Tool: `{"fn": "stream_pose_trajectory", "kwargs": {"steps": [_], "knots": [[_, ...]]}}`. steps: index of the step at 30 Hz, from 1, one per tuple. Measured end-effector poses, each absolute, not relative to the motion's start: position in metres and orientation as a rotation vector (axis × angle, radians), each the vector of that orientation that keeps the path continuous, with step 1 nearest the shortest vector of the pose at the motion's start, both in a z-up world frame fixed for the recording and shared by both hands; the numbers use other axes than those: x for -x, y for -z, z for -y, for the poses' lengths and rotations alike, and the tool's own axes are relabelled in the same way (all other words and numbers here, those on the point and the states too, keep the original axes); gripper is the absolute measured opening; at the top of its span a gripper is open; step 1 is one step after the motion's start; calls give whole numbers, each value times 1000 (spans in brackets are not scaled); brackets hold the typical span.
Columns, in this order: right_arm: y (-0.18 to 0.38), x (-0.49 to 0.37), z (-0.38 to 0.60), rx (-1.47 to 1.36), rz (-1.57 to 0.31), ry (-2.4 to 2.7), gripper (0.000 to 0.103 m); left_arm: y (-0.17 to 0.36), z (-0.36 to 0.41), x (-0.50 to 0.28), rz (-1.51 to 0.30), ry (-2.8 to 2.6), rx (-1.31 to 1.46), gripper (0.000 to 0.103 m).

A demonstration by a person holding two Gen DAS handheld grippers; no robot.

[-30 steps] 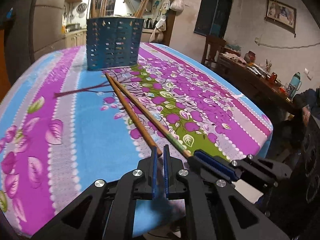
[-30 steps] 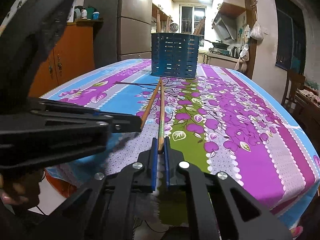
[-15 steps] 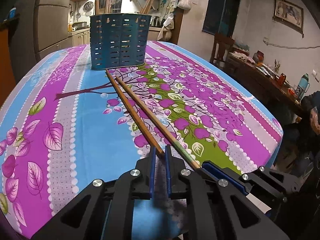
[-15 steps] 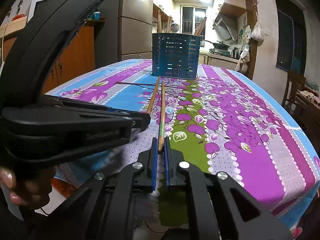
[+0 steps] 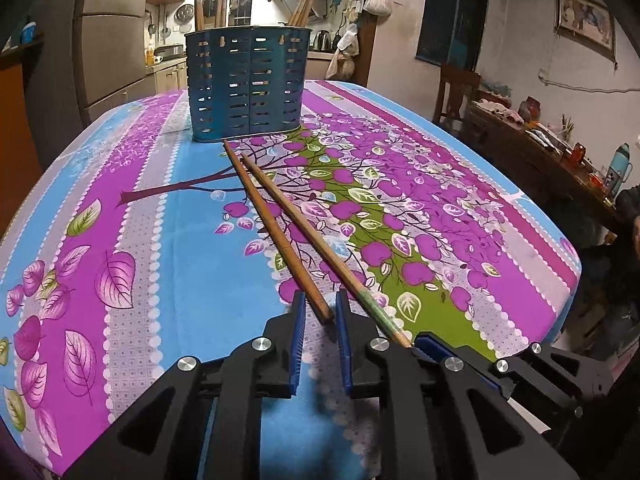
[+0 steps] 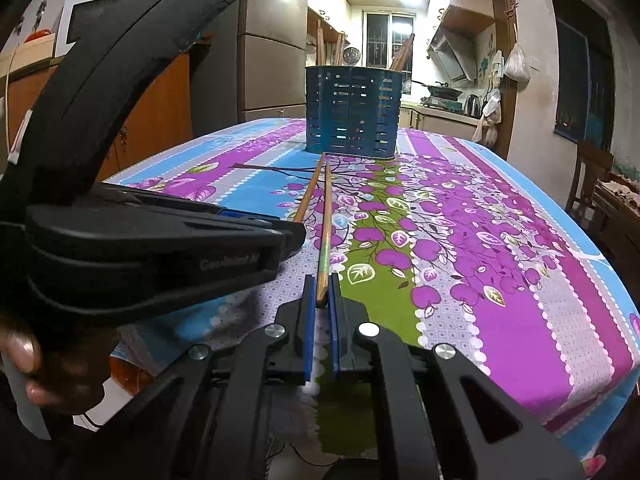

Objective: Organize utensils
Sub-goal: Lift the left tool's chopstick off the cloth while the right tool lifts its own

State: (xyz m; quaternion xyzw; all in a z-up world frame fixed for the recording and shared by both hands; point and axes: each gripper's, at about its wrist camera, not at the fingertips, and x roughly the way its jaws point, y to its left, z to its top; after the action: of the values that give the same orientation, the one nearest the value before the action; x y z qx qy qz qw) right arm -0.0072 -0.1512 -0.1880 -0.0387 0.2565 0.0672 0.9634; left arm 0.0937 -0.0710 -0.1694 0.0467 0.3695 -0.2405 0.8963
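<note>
Two long brown wooden chopsticks lie on the flowered purple-and-blue tablecloth [image 5: 120,208], running from the bottom centre of both views up toward the slotted dark blue metal utensil holder [image 5: 248,84] at upper centre. Their far tips nearly meet just short of its base. Several wooden sticks already stand in the holder, so I judge part of the sorting done; these two are what is left on the cloth as far as I can see.

My left gripper [image 5: 320,312] has its jaws opening, with the near end of the left chopstick [image 5: 276,232] between the blue pads, which do not visibly press it. My right gripper [image 6: 322,300] is clamped on the near end of the right chopstick [image 6: 326,216], whose lower part looks worn greenish. In the right wrist view the left gripper's black body fills the left side, with fingers [image 6: 20,356] of my hand around its handle.

Both chopsticks look thin, straight and rigid, and neither has yet been lifted into the holder.
</note>
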Motion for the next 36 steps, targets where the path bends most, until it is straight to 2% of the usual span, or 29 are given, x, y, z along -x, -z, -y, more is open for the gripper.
{"fn": "stream_pose_trajectory", "kwargs": {"steps": [6, 7, 11, 33, 36], "knots": [[188, 7, 151, 78, -520, -137, 5, 170, 71, -93, -759, 486, -97, 19], [188, 6, 151, 77, -521, -137, 5, 170, 68, -93, -757, 467, -88, 10], [188, 6, 151, 70, -519, -135, 5, 171, 55, -93, -756, 427, -27, 8], [190, 7, 154, 46, -505, -121, 6, 179, 34, -59, -599, 361, -135, 8], [190, 6, 154, 48, -500, -109, 10, 180, 37, -58, -581, 356, -158, 9]]}}
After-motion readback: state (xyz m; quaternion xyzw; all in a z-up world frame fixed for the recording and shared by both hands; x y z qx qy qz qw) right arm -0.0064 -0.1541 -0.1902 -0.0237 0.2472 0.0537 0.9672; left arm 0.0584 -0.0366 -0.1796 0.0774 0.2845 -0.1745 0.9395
